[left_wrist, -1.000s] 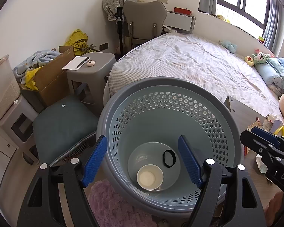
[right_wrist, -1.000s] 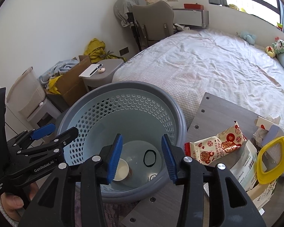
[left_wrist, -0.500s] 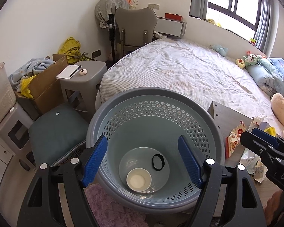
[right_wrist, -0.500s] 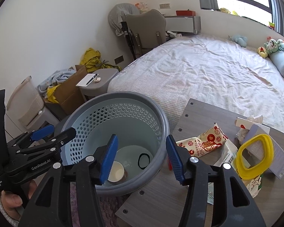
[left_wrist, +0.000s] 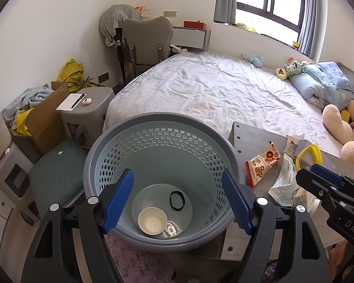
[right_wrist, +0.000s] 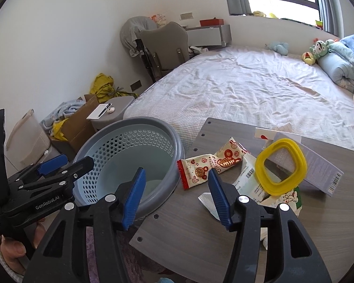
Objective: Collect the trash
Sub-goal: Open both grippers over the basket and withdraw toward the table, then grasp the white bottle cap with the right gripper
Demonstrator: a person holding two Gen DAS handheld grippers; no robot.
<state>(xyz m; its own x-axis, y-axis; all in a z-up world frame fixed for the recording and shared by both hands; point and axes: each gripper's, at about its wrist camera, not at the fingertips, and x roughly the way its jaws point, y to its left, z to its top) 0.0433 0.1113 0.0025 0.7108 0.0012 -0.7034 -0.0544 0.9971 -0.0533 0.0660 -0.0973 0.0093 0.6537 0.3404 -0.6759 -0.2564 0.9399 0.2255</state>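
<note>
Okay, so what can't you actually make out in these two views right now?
- Right wrist view: the grey perforated plastic basket floor, hidden by its near wall and the right gripper.
- Both views: print on the red-and-white snack wrapper, too small to read.
- Left wrist view: the pile beside the yellow plastic ring, partly covered by the right gripper.

Left wrist view: mounted behind the left gripper (left_wrist: pixel 177 198), angled down into the basket (left_wrist: pixel 101 155), close above its rim
Right wrist view: mounted behind the right gripper (right_wrist: pixel 175 198), angled down over the table (right_wrist: pixel 188 231) edge, close to the litter there
Facing: both toward the bed (left_wrist: pixel 214 89) and far wall
Shared area: basket, table, snack wrapper (right_wrist: pixel 200 169), yellow ring (right_wrist: pixel 280 167), bed, chair (right_wrist: pixel 165 44), stool (left_wrist: pixel 92 103)
Cross-sighting: each gripper visible at the other view's edge
</note>
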